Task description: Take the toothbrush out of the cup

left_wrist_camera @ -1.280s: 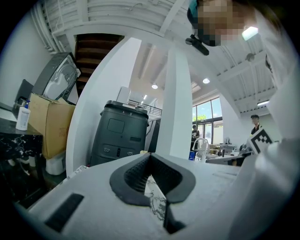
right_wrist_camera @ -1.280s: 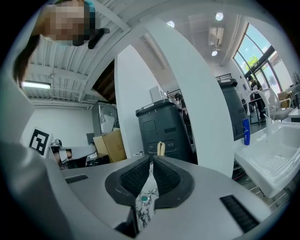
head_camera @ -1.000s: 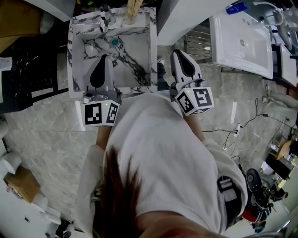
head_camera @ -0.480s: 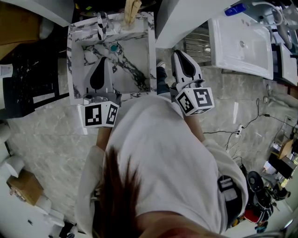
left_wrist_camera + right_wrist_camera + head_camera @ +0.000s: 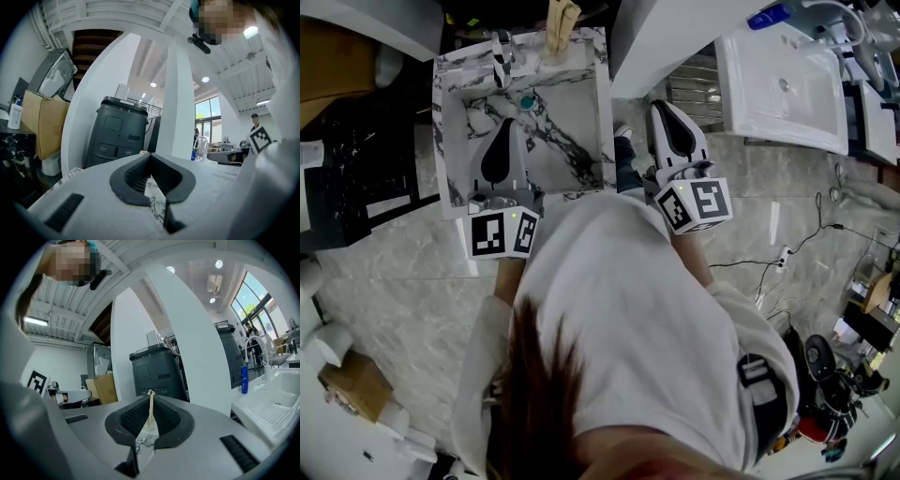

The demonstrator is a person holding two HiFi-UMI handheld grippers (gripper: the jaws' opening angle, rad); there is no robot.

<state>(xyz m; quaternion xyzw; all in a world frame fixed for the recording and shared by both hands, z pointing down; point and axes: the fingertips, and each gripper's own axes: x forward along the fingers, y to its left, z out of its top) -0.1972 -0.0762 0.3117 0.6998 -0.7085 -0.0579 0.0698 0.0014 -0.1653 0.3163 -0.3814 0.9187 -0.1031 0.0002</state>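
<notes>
Since the earlier head frames: marble basin (image 5: 577, 94) has drifted slightly up and left in the frame; both grippers sit almost where they were. Containers: basin occupies upper left of the head view, teal drain (image 5: 527, 101) in its bed, patterned faucet (image 5: 501, 47) on the back rim. Tan toothbrush (image 5: 562, 21) stands upright at that back rim, top edge of frame, well apart from both grippers; the cup under it cannot be made out. A second, white sink (image 5: 783, 84) lies at upper right. Left gripper (image 5: 503, 127) reaches over the basin's near half and points toward the top of the frame; in its own view the left gripper (image 5: 150, 157) has its fingers together, marble showing through the slot below the tips. Right gripper (image 5: 664, 112) is right of the basin, outside its rim, pointing the same way. Its own view shows the right gripper (image 5: 150, 397) with fingers together; a thin tan stick lines up with their seam, and I cannot tell whether it is pinched or lies beyond.
</notes>
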